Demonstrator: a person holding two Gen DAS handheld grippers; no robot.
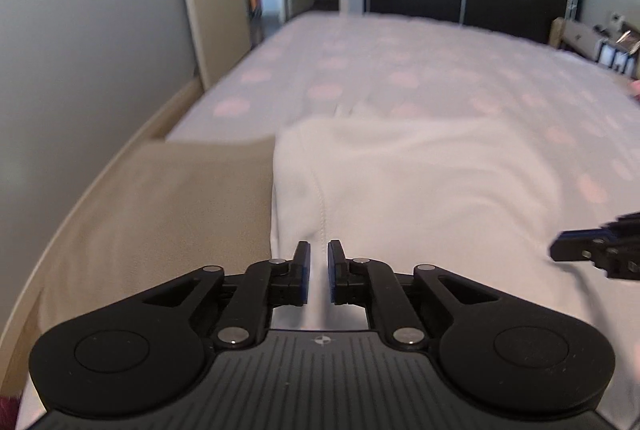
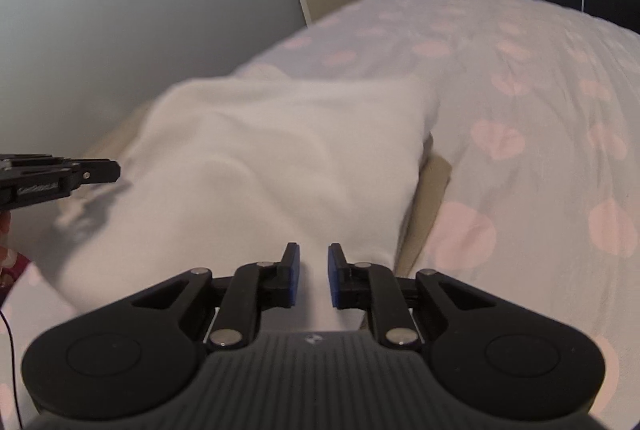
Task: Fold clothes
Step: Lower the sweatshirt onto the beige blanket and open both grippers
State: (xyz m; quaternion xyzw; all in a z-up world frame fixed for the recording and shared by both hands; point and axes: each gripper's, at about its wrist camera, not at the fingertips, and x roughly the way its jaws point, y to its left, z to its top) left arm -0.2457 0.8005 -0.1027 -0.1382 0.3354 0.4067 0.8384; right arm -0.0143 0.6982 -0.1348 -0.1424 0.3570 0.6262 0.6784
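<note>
On the near end of the bed (image 1: 440, 69), over its pink-dotted cover, white garment (image 1: 400, 181) spread, left edge beside a beige sheet (image 1: 160, 209). Left hand-held gripper (image 1: 319, 272) nearly closed, pinching the near hem by a stitched seam; right hand-held gripper (image 2: 313, 276) likewise clamped on the hem, further right. Two corners apparently held so the near edge can lift evenly and fold toward the far side.
</note>
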